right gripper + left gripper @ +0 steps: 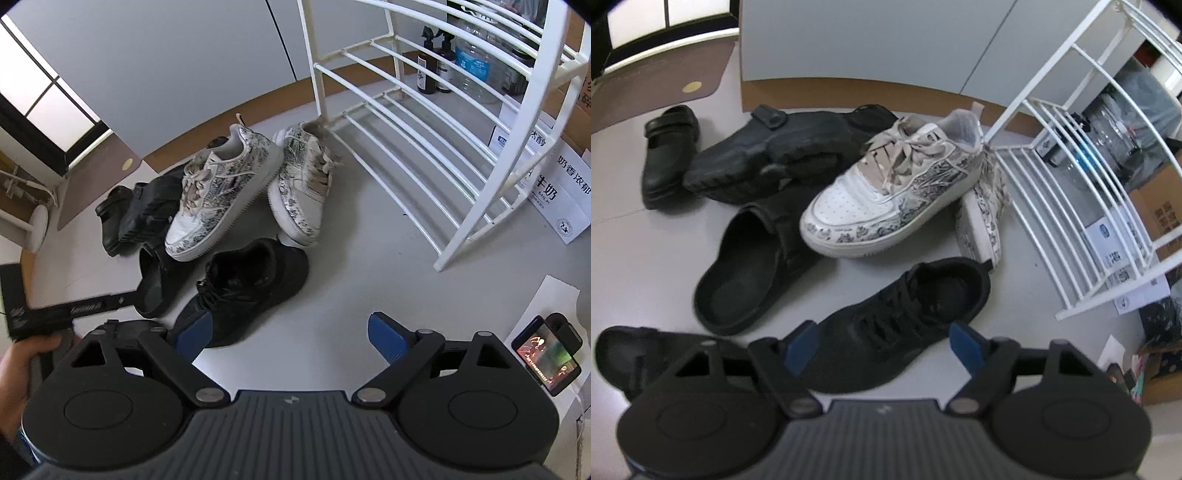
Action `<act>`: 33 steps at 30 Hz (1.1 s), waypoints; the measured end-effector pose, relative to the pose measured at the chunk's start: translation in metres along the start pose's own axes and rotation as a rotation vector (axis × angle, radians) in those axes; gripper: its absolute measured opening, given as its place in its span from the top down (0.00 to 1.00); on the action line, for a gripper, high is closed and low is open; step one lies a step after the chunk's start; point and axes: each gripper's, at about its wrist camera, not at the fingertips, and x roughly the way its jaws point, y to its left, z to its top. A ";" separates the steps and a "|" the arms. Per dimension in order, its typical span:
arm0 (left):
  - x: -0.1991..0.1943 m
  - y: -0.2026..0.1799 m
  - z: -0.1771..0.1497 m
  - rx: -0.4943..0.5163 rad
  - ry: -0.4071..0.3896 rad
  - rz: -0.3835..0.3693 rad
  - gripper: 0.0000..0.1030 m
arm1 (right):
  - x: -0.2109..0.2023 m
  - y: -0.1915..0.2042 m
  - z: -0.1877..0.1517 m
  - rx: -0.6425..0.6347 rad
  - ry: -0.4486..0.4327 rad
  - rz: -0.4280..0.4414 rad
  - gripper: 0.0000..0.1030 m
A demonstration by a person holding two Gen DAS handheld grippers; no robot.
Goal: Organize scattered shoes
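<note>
White wire shoe rack (424, 122) at 1–2 o'clock in the right wrist view, tiers bare as far as visible; no shoe on any rung seen. All shoes on the grey floor (369, 266), heaped just left of rack.

Largest first: printed white sneaker (886, 195) centre of pile, toe toward 7 o'clock, resting partly on the black shoes behind it. Its mate, second printed sneaker (303, 184), tipped on its side, touching the rack's front leg at about 12 o'clock in the right view. Black lace-up sneaker (886, 332) nearest, at 6 o'clock of the pile, upright. Black open-back clog (753, 266) at 9 o'clock of it. Another black clog (768, 155) upside down, sole up, at 11 o'clock. Small black leather shoe (665, 155) far left, apart from heap. Another black shoe (631, 354) at the left frame edge, partly hidden.

Left gripper (886, 345) jaws apart, holding nothing, blue pads straddling the view of the black lace-up sneaker, hovering over it; contact unclear. Right gripper (291, 336) jaws apart, empty, over bare floor beside the same sneaker. Hand (22, 365) visible at 8 o'clock.

Progress: nothing on rack in view, seven shoes loose, pairs unmatched. Judged: whole pile left to sort.
</note>
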 end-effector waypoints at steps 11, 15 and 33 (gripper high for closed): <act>0.068 0.011 0.009 -0.007 0.039 -0.005 0.22 | -0.001 -0.031 0.007 0.018 0.027 -0.026 0.08; 0.091 0.011 0.010 0.010 0.046 -0.013 0.21 | -0.001 -0.041 0.011 0.025 0.035 -0.034 0.08; 0.149 0.009 0.015 0.088 0.058 -0.012 0.39 | -0.016 -0.062 0.033 0.050 -0.004 -0.005 0.08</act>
